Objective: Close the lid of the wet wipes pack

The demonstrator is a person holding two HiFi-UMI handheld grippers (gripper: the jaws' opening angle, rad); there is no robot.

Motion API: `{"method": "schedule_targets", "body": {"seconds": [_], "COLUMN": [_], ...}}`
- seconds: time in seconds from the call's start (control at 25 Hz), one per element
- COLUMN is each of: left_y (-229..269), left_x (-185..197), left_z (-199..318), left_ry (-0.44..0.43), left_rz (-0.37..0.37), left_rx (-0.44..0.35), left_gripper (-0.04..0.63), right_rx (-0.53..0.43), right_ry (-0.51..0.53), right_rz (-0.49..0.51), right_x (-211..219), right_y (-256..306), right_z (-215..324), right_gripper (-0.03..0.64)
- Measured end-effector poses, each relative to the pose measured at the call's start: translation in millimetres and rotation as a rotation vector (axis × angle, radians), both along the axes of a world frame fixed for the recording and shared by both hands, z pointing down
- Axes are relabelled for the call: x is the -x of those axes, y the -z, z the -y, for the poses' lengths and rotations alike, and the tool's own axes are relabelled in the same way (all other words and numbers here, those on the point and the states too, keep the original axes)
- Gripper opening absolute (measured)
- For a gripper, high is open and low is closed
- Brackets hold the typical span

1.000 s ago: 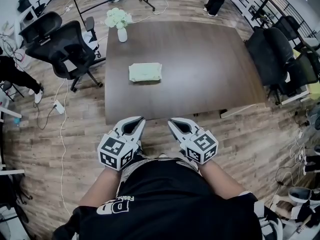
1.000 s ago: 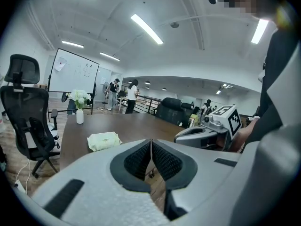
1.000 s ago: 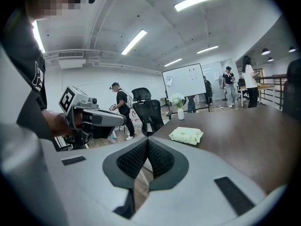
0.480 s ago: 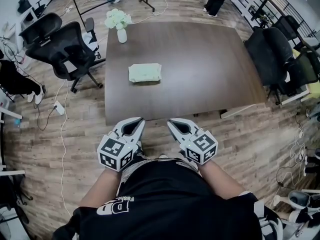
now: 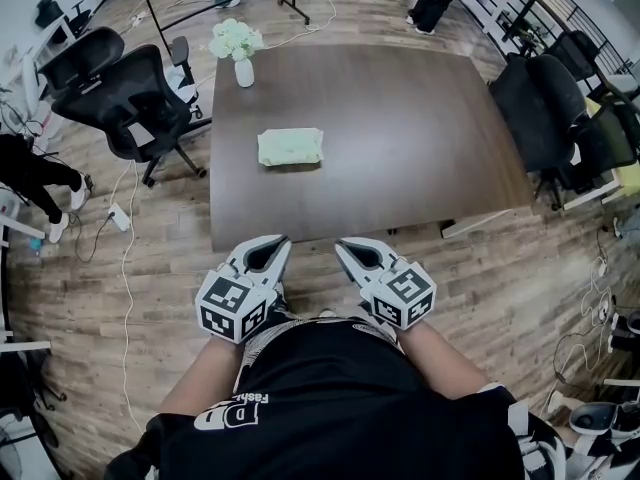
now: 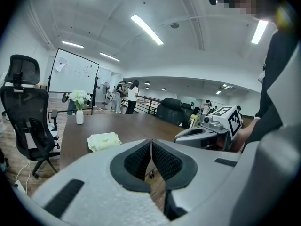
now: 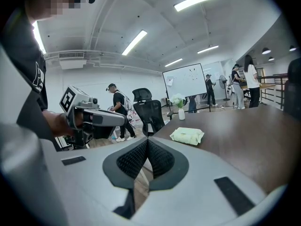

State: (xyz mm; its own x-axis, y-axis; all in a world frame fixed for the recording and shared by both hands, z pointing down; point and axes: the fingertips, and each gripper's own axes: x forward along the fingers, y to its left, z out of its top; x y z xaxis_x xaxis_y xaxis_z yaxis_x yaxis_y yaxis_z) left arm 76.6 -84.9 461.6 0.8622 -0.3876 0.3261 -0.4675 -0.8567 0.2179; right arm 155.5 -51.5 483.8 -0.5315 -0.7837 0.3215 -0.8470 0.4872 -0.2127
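Note:
A pale green wet wipes pack (image 5: 291, 146) lies flat on the dark brown table (image 5: 400, 148), left of its middle. It also shows in the left gripper view (image 6: 104, 141) and the right gripper view (image 7: 187, 135). Whether its lid stands up or lies flat is too small to tell. My left gripper (image 5: 274, 243) and right gripper (image 5: 346, 246) are held close to my body, short of the table's near edge. Both are shut with nothing between their pads, well apart from the pack.
A white vase of flowers (image 5: 239, 49) stands at the table's far left corner. Black office chairs (image 5: 128, 86) sit left of the table, others (image 5: 545, 108) at its right. People stand beyond the far edge. Cables run over the wooden floor (image 5: 150, 258).
Neither gripper nor the pack has moved. A person at the left edge of the head view has shifted their legs.

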Motion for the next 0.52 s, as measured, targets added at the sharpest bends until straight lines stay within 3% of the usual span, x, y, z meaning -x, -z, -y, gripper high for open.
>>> {"method": "schedule_targets", "body": {"seconds": [0.52], "left_y": [-1.9], "left_x": [2.8], "left_z": [2.5], "left_ry": [0.005], "left_rz": [0.000], "left_rx": [0.003], "left_gripper": [0.025], "right_rx": [0.008], "right_ry": [0.005], "right_rz": [-0.003], "right_x": [1.7], "right_y": [-4.2], "right_z": [2.5], "right_gripper": [0.005]}}
